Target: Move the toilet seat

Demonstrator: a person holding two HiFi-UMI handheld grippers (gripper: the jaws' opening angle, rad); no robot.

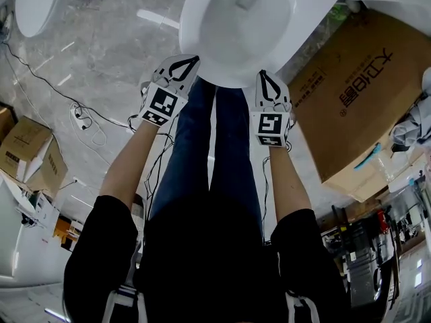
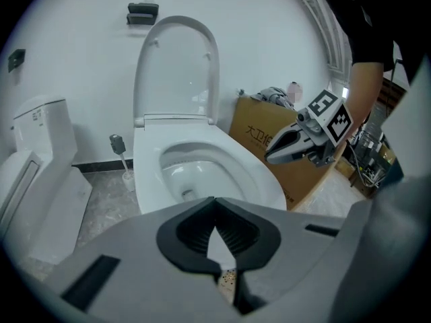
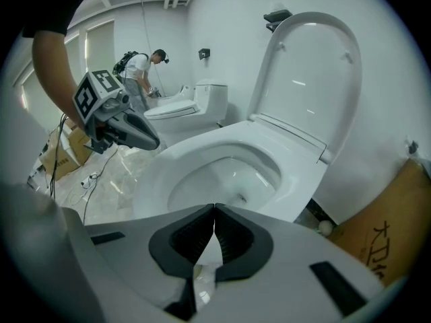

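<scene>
A white toilet (image 1: 195, 39) stands right in front of me, its bowl open. Its lid (image 2: 178, 66) stands upright against the wall, also plain in the right gripper view as the lid (image 3: 310, 73). The flat seat ring (image 3: 202, 153) lies down around the bowl. My left gripper (image 1: 194, 60) hovers at the rim's front left, jaws shut and empty. My right gripper (image 1: 263, 75) hovers at the front right, also shut with nothing in it. Each gripper view shows the other one: right gripper (image 2: 279, 148), left gripper (image 3: 145, 137). Neither touches the toilet.
A large cardboard box (image 1: 357, 93) stands right of the toilet. A second toilet (image 1: 37, 2) is at the far left, a toilet brush (image 2: 120, 155) between them. Cables (image 1: 84, 116) trail over the floor. Smaller boxes (image 1: 30, 153) sit at left. A person (image 3: 141, 73) works further back.
</scene>
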